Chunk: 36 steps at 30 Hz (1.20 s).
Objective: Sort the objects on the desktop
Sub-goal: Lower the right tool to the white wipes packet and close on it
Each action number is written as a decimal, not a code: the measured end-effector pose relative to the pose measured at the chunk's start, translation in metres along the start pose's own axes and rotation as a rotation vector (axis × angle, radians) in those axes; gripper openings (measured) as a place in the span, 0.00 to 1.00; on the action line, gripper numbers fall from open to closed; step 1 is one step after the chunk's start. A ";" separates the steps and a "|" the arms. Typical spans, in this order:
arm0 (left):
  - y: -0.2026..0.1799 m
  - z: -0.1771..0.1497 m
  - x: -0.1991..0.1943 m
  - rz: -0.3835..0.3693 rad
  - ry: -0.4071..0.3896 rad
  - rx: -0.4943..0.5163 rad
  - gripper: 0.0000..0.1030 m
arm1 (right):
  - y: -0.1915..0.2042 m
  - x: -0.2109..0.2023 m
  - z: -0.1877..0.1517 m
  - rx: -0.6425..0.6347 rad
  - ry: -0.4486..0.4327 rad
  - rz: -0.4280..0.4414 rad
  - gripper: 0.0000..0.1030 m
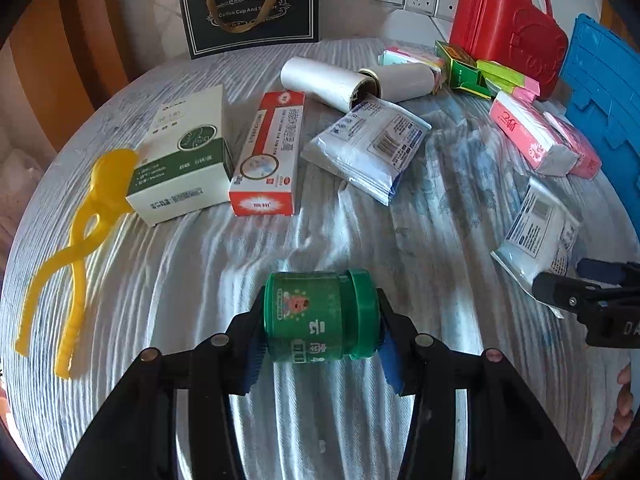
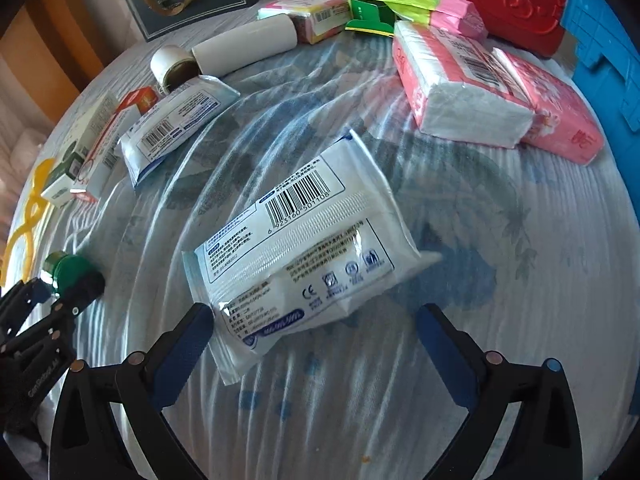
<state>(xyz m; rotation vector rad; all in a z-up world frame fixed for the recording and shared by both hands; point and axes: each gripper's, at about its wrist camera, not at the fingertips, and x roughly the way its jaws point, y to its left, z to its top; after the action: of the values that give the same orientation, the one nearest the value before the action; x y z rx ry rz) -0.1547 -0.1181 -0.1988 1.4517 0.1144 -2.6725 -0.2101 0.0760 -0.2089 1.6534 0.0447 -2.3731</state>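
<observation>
Left gripper [image 1: 320,330] clamps 1 green jar [image 1: 320,316], ribbed lid rightward.

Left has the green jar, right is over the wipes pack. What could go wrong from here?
The green jar lies sideways in the left gripper, pads on its base and lid; being round, it may roll or slip out on lifting. The right gripper stands open with only the corner of the wipes pack between its fingers, so the soft pack may pull free or droop.

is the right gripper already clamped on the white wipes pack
No, the right gripper stands wide open, its blue pads on either side of the white wipes pack without pressing it.
</observation>
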 end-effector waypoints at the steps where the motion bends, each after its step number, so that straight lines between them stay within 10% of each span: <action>1: 0.000 0.005 -0.003 0.000 -0.017 -0.005 0.46 | -0.006 -0.005 -0.004 0.040 -0.019 0.033 1.00; 14: -0.043 0.032 0.010 -0.024 -0.019 -0.009 0.45 | -0.002 -0.010 0.022 0.104 -0.028 0.124 0.80; 19: -0.037 0.026 0.016 -0.026 0.028 -0.060 0.45 | 0.016 -0.004 0.022 -0.012 -0.086 0.008 0.78; 26: -0.039 0.021 -0.002 -0.022 0.006 -0.060 0.45 | 0.014 -0.023 0.018 -0.050 -0.133 0.026 0.39; 36: -0.049 0.020 -0.027 -0.029 -0.028 -0.018 0.45 | 0.017 -0.064 0.016 -0.093 -0.205 0.101 0.22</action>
<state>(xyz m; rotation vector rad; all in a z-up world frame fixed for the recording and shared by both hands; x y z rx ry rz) -0.1629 -0.0705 -0.1641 1.4171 0.1571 -2.7065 -0.2002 0.0682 -0.1422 1.3326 0.0323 -2.4113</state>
